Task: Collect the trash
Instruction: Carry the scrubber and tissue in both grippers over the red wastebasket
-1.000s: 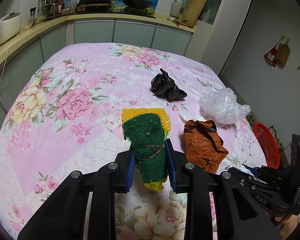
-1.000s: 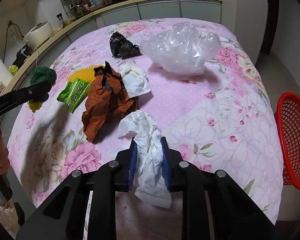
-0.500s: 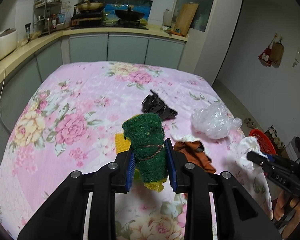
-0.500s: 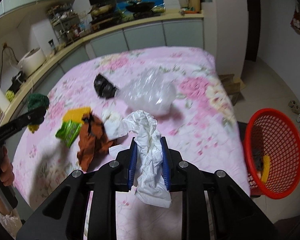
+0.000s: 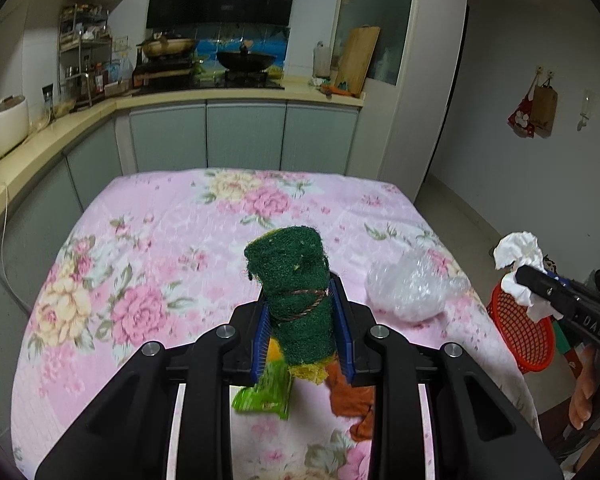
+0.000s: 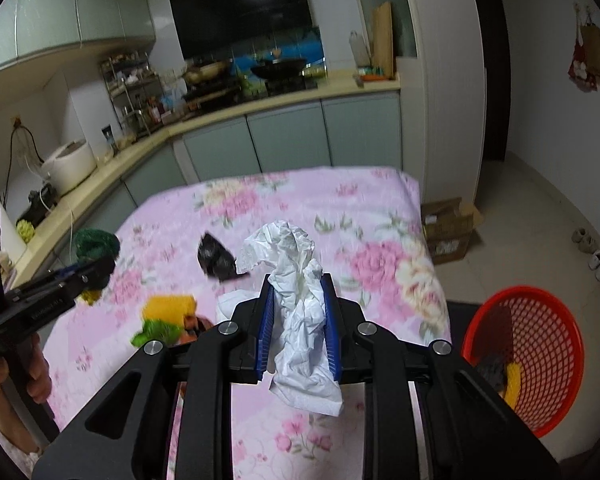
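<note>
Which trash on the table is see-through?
The crumpled plastic bag near the table's right edge. The black bag and green wrapper aren't clear.

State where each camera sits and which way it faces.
Left wrist: behind the left gripper, clamped on a green scouring pad, facing the kitchen counter; right gripper at the right edge.
Right wrist: behind the right gripper, clamped on crumpled white tissue, facing likewise; left gripper at the left edge.
Shared: pink floral tablecloth, red mesh basket.

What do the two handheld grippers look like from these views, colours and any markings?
Both are matte black, with angular linked arms joined by round silver pivot pins. The left gripper and right gripper each carry two ribbed blue pads on their fingers. White lettering runs along each body's side, too blurred to read. No cables or sleeves are visible.
</note>
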Tool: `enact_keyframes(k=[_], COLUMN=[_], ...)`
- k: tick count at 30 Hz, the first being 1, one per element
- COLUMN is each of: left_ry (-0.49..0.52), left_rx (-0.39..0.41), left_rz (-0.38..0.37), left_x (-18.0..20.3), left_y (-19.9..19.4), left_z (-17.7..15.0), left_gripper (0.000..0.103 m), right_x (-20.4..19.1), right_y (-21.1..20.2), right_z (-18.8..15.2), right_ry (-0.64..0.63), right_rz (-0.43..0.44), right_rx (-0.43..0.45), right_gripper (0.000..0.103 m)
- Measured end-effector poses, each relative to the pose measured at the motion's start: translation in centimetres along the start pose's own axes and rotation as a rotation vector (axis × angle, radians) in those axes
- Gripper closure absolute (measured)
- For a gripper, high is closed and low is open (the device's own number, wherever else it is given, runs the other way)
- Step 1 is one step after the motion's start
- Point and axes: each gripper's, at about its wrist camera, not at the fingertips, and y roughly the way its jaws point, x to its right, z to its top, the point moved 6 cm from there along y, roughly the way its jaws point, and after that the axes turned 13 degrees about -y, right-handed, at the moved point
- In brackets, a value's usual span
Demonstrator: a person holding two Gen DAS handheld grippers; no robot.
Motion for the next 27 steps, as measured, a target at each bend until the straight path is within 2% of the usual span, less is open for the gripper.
enact_keyframes(k=[11, 27], left_ry=[0.038, 0.132], left_rx=[0.021, -0.014], left_rz=[-0.048, -0.161], left_x=[3.3, 11.8], left_y=[0.6, 2.7], left_z=[1.3, 0.9], left_gripper=[0.077, 0.077], right_x=[1.5, 8.1], right_y=[-1.6, -5.1], right_z=[1.5, 1.2], right_ry=[0.030, 0.118], right_rz=[-0.026, -0.136], right_rx=[0.061, 0.111], right_gripper=[0.081, 0.081])
